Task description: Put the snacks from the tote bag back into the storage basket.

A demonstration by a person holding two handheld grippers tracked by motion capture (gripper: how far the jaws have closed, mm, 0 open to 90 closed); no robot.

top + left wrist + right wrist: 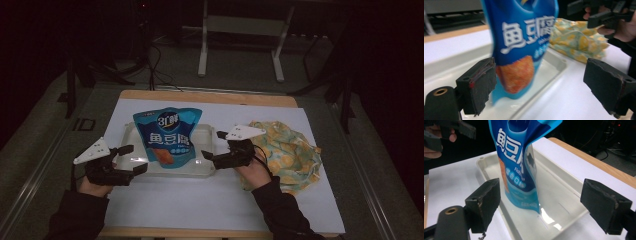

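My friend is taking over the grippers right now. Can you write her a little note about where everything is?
Left gripper: open, holding nothing, at the tray's left end.
Right gripper: open, holding nothing, at the tray's right end.
Blue snack bag: standing in the clear tray, nothing gripping it.
Yellow patterned cloth: crumpled on the white mat, right of the tray.
Done: bag is in the tray.
Left: probably grasping the tray or bag; unclear which.
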